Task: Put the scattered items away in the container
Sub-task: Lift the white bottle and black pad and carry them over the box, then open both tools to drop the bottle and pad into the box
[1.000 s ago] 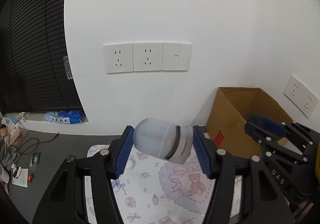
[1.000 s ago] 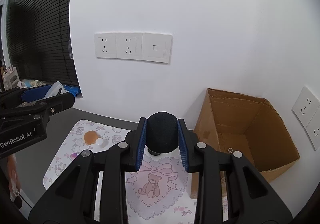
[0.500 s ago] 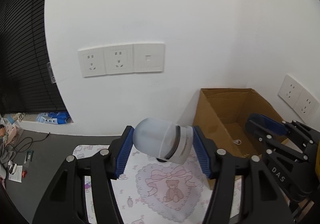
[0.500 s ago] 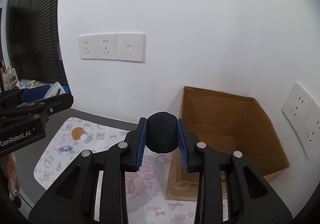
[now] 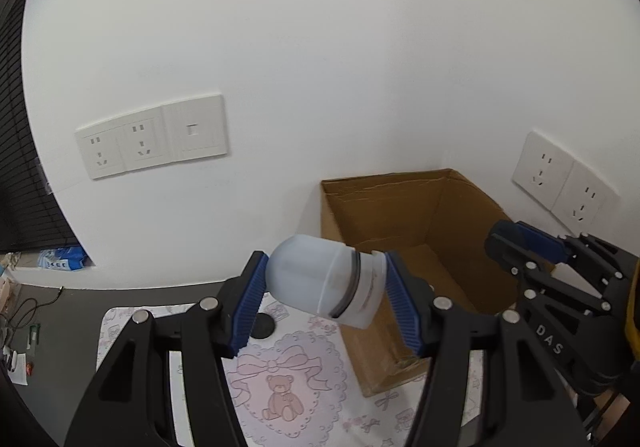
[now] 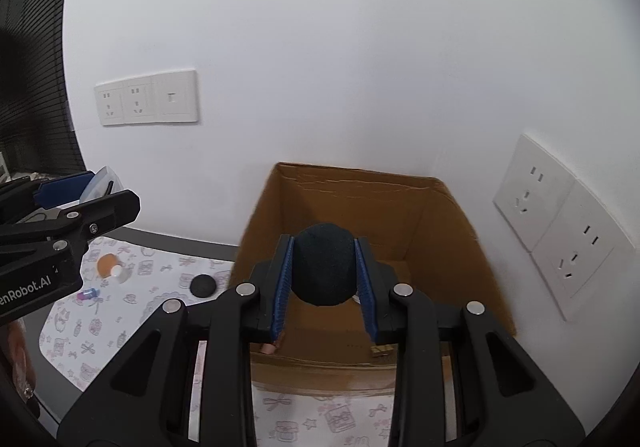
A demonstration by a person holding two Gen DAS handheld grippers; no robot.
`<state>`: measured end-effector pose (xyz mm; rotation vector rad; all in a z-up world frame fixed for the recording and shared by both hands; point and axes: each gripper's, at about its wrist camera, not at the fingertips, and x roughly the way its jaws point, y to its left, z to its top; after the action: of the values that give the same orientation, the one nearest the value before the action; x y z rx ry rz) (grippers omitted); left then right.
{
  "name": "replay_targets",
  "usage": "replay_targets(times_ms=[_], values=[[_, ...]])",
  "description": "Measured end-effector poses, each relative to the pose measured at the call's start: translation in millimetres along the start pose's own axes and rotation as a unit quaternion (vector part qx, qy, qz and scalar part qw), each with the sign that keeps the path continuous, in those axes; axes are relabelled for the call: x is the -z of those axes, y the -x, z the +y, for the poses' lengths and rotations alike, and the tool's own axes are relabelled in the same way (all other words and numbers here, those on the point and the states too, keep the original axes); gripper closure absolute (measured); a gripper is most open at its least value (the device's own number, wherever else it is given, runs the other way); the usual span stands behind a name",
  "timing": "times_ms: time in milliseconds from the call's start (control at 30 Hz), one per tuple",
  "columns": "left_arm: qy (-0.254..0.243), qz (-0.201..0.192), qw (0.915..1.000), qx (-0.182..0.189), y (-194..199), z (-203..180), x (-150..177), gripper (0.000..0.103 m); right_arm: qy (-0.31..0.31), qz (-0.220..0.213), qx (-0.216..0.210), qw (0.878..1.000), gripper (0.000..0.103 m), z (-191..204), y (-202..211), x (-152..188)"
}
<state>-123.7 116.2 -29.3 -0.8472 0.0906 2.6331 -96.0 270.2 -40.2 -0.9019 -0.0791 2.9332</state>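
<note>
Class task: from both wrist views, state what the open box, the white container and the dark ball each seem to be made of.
Box: brown corrugated cardboard, matte, with creased raw edges. White container, in the left claw: probably frosted translucent plastic, smooth. Dark ball, in the right claw: apparently foam or felt, with a dull, grainy surface.

light: even, bright, soft | shadows: faint on wall (image 5: 320, 47) behind box (image 6: 360, 187) | glare: none | distortion: strong fisheye, black vignette at 10–2 o'clock corners | blur: slight at edges, centre sharp
</note>
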Motion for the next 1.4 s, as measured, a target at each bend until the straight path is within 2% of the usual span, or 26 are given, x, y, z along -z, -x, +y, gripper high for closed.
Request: replay_targets(times_ms=[267,567,1067,1400], values=[[-0.027,0.011,0.9991,0.031,-22.8,-35.8,-4.3,0.045,-0.016,0.008,0.023,1.000,0.072,-37.3,-8.3,6.8],[-0.039,0.023,0.9978,0.048,-41.9,-57.1,-7.5,0.045,-0.027,0.019,0.034,0.999,0.072,-60.6,-20.1,11.9],[-0.042,0.045,0.9965,0.056,-74.8,-75.9,-9.8,0.045,-0.034,0.034,0.041,0.998,0.072,-83.7,-40.3,17.8],[-0.022,0.072,0.9961,0.047,-109.7,-73.6,-9.9,0.045,-0.038,0.055,0.041,0.997,0.071,-92.4,-68.6,23.1]])
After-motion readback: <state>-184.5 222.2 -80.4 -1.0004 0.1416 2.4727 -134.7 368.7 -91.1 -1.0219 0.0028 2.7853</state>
